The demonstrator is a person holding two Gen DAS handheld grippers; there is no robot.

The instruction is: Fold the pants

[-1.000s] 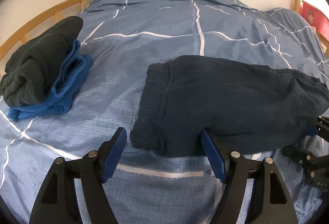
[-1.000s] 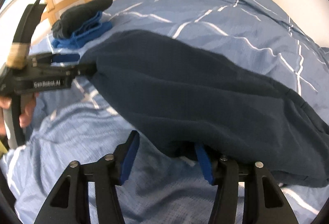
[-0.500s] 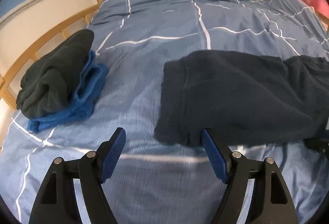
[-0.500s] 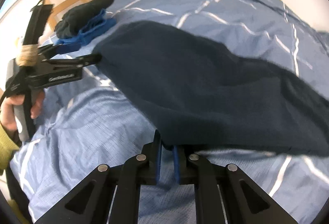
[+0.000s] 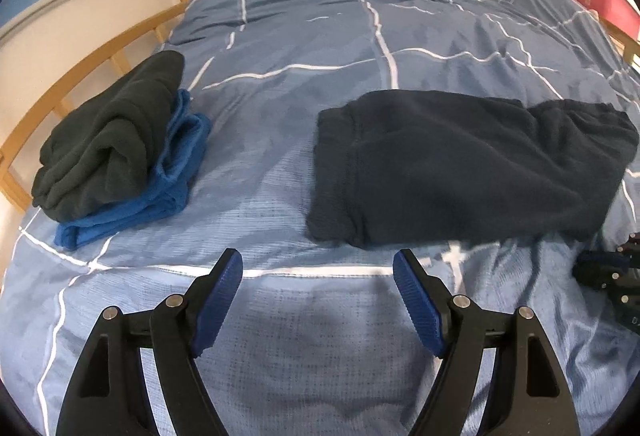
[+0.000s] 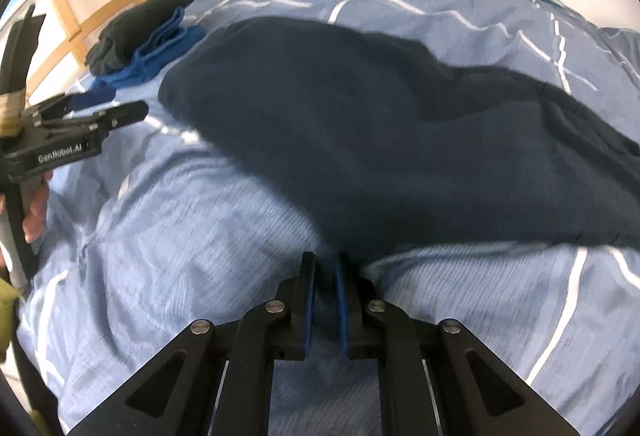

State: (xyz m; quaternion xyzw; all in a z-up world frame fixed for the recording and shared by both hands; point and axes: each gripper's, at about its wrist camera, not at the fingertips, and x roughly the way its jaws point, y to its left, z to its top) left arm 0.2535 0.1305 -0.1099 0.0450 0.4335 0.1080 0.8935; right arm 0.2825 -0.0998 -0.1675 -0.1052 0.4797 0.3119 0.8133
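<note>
My right gripper [image 6: 325, 268] has just closed, pinching the near edge of the pants [image 5: 460, 164]; my left gripper [image 5: 318, 272] has backed off, fingers spread and empty. The pants lie folded mid-bed, right of the folded stack [image 5: 116, 152], so another fold looks likely.

1. The left gripper [image 5: 318, 268] has its jaws spread wide, blue pads facing each other, with nothing between them.
2. From the right wrist view, the left gripper [image 6: 132, 112] points rightward, level, with a bare hand [image 6: 34, 208] around its handle.
3. The right gripper [image 6: 325, 268] has its jaws drawn nearly together, a thin gap showing between the blue pads.
</note>
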